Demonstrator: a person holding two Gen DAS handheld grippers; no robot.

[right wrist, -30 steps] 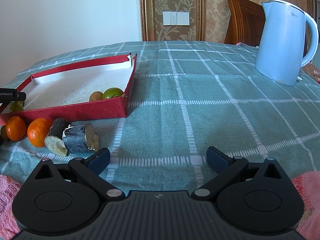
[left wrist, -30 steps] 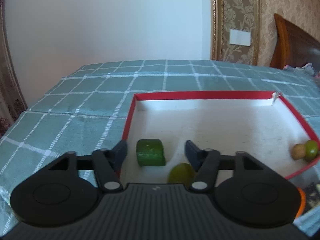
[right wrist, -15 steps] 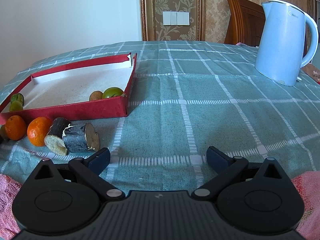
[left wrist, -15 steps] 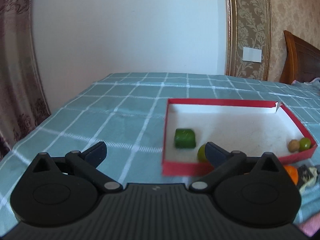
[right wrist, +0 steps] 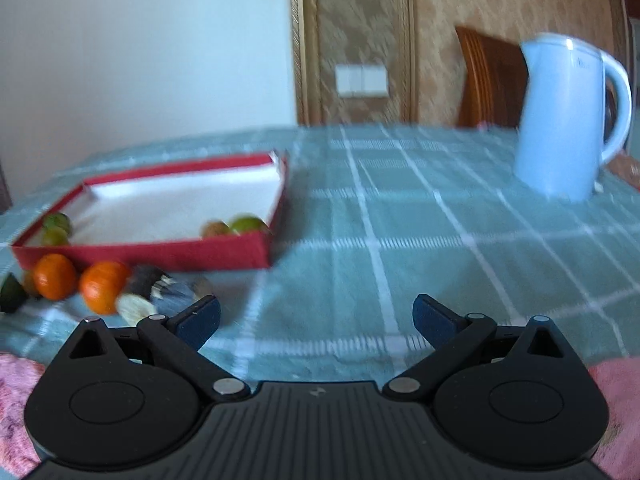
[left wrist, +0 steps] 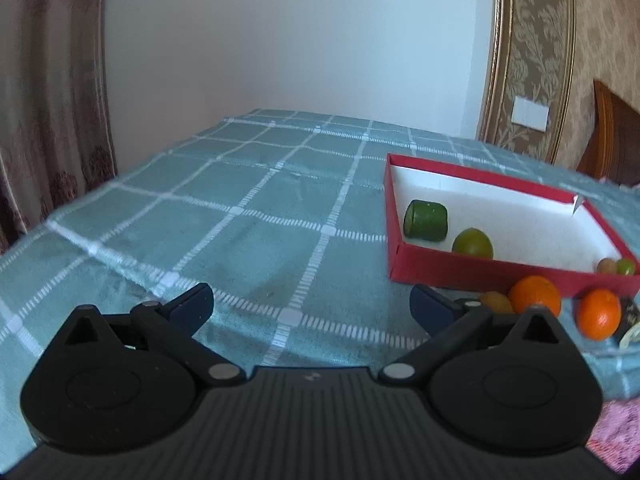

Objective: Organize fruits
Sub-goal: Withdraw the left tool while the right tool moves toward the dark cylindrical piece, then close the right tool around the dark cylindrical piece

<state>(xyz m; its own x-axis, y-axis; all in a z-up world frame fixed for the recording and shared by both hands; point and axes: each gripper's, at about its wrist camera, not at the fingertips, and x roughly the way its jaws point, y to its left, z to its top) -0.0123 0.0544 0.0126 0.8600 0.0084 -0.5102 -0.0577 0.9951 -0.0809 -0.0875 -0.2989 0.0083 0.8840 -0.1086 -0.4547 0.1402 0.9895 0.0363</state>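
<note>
A red box (left wrist: 472,265) with a white inside lies on the checked green cloth. In it sit a green cucumber piece (left wrist: 425,220), a green round fruit (left wrist: 473,243) and, in its near right corner, a brown fruit with a green one (left wrist: 616,266). Two oranges (left wrist: 534,294) (left wrist: 598,313) and a small brown fruit (left wrist: 496,302) lie outside, in front of the box. My left gripper (left wrist: 311,304) is open and empty, left of and nearer than the box. The blurred right wrist view shows the box (right wrist: 160,254), the oranges (right wrist: 55,276) and my right gripper (right wrist: 316,316), open and empty over cloth.
A pale blue kettle (right wrist: 568,120) stands at the back right. Cut dark sugarcane pieces (right wrist: 160,292) lie beside the oranges, and a dark green piece (right wrist: 11,294) at the far left. A curtain (left wrist: 48,120) hangs left of the table. Pink cloth (right wrist: 16,400) shows at the bottom corners.
My left gripper has opened wide, left the cucumber piece in the box and drawn back to the left of it. The right wrist view has tilted and turned blurred.
</note>
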